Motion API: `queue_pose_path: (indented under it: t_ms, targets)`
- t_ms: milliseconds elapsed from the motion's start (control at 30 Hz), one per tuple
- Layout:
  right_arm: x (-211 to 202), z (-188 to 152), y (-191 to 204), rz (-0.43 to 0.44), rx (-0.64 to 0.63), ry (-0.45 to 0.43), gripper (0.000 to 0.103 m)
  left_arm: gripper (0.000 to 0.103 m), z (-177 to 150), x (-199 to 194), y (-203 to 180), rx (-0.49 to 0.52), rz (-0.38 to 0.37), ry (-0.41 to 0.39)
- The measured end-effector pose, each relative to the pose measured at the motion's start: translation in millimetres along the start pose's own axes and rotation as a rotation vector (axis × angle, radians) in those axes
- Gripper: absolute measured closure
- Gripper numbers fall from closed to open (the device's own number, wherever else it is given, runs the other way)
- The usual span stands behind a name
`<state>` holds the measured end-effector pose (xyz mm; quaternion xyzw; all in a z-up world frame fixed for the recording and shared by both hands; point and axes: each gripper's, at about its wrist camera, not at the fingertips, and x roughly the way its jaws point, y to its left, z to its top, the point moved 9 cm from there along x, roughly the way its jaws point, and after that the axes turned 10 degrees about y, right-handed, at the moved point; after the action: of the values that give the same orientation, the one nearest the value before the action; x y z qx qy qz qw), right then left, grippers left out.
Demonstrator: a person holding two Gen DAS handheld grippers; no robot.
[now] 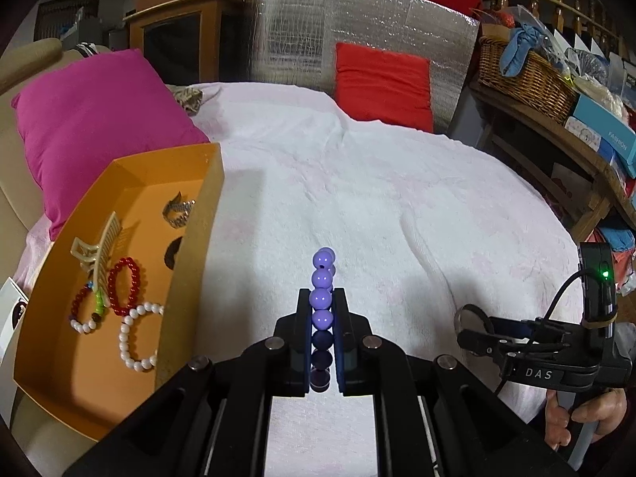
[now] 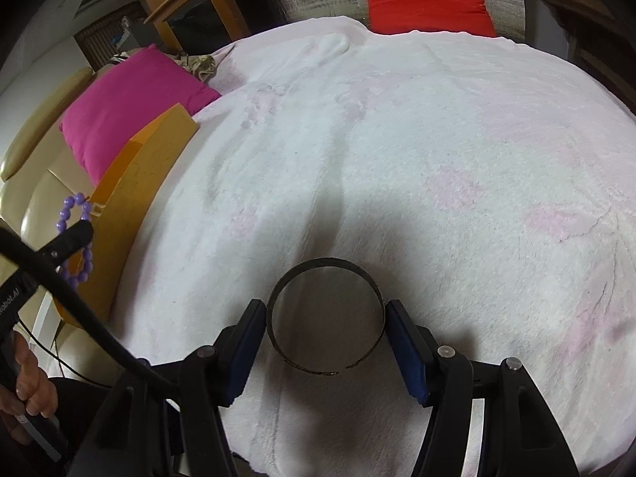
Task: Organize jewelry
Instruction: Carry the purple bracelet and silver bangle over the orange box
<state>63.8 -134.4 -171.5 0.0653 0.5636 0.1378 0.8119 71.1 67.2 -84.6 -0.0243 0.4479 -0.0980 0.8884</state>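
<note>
White fleecy blanket [image 1: 357, 183] w/ faint pink blotches covers the bed; magenta cushion [image 1: 95, 119] at its left edge, red cushion [image 1: 383, 83] at the far end against silver quilted foil.

Left gripper [image 1: 322, 320] has its fingers clamped on a purple bead bracelet [image 1: 322, 298]: round glossy beads, held edge-on so they stack in a vertical line between the blue pads, top beads sticking out past the tips. It sits above the blanket, just right of the orange cardboard tray [image 1: 206, 246].

Left wrist view alone shows the tray's inside: red bead bracelet [image 1: 124, 286], white pearl bracelet [image 1: 137, 338], a mixed red/white/green bead bracelet [image 1: 85, 310], cream hair claw clip [image 1: 99, 254], and a silvery ring-like piece [image 1: 179, 210]. Wicker basket [image 1: 520, 75] on a wooden shelf, far right.

Right wrist view alone shows a dark, thin, flat-band bangle [image 2: 326, 318] lying on the blanket, a gap in its near side. Right gripper [image 2: 326, 346] fingers stand apart on either side of it; contact w/ the band can't be told. Same view shows the purple bracelet as a full loop.
</note>
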Motion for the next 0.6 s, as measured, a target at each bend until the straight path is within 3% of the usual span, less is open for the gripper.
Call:
queue_pose_path:
  t_ms: [267,600]
  targets:
    - [-13,30,46,0.036,-0.092,-0.034,0.038,0.094,9,-27,26,-0.037,0.015,-0.075]
    - [-21,71,136,0.083,-0.231,-0.096,0.038,0.094,4,-47,93,-0.157,0.075,-0.117]
